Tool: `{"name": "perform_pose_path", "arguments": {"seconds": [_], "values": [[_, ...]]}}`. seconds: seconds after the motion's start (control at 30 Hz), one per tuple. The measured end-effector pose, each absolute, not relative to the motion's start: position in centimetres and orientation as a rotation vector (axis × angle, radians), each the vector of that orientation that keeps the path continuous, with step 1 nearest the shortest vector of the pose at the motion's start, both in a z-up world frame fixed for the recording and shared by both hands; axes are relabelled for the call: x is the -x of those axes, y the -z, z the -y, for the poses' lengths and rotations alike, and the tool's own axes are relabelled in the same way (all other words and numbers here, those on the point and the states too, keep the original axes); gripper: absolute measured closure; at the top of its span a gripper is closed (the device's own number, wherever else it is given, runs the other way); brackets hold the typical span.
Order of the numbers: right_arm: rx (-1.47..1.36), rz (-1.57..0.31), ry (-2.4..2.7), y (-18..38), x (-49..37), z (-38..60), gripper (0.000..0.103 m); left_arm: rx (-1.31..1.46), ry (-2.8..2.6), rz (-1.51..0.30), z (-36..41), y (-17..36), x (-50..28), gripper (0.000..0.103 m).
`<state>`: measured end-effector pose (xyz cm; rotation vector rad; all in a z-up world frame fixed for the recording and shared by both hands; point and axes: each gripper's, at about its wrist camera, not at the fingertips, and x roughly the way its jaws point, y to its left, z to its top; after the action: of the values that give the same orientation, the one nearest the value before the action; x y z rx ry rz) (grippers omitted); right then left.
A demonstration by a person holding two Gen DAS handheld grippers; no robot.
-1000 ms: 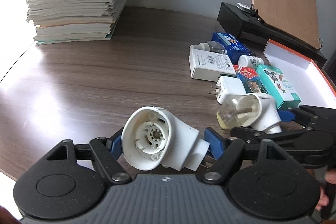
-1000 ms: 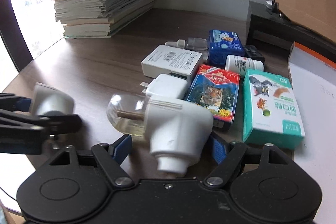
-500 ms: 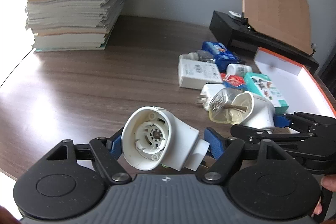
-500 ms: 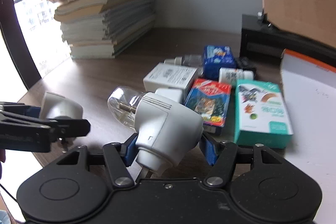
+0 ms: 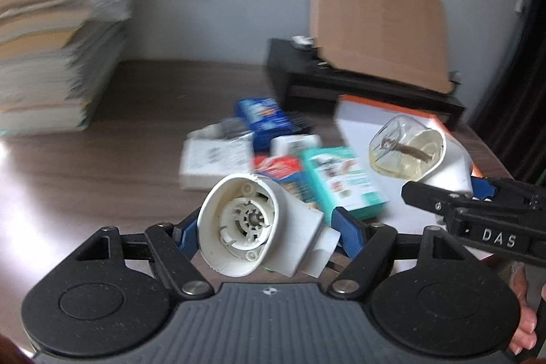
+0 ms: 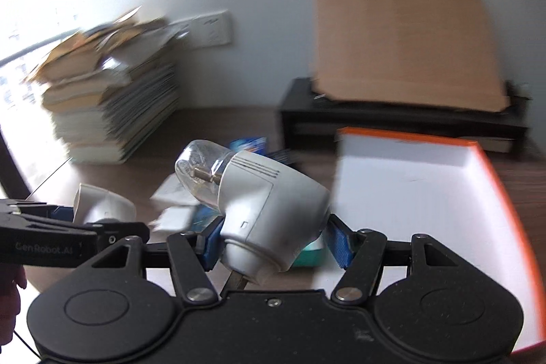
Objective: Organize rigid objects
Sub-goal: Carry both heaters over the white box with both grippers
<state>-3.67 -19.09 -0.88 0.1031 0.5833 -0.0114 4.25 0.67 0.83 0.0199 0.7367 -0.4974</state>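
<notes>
Here, orange-rimmed tray (image 6: 402, 183) bare, right tool (image 6: 273, 239) just beside

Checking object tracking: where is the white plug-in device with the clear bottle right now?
The white plug-in device with the clear bottle is gripped in the right tool, held in the air beside the orange-rimmed box, to the right of the left tool.

The table (image 5: 136, 111) is surfaced in dark wood grain with a soft sheen. Smooth white plastic forms the empty plug-in heater (image 5: 259, 224), while the second heater (image 6: 269, 214) is fitted with a clear glossy bottle (image 6: 201, 173). Matt black plastic, finely speckled, is seen on the left gripper (image 5: 266, 227) and right gripper (image 6: 273, 241), with blue pads (image 6: 338, 244) and bright metal rivets. Plain matt cardboard (image 5: 375, 33) and a stack of paper (image 5: 51, 57) are seen behind.
</notes>
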Motion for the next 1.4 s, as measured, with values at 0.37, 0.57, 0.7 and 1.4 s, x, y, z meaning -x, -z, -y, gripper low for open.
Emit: {"name": "perform_pose_path", "arguments": {"seconds": [0.37,0.57,0.7,1.4], "values": [[-0.129,-0.567,0.21,-1.0,4.9,29.1,0.029,-0.059,0.643,-0.703,10.2,-1.5,-4.5,0.024],[-0.136,-0.571,0.229,-1.4,4.1,33.3,0.029,-0.056,0.647,-0.705,14.7,-1.6,-5.6,0.024],[-0.129,-0.573,0.217,-1.4,3.1,35.4,0.028,-0.074,0.63,-0.711,17.2,-1.5,-6.4,0.024],[-0.143,-0.591,0.129,-0.3,-1.7,42.3,0.028,-0.106,0.502,-0.752,24.8,-0.2,-9.3,0.024]]}}
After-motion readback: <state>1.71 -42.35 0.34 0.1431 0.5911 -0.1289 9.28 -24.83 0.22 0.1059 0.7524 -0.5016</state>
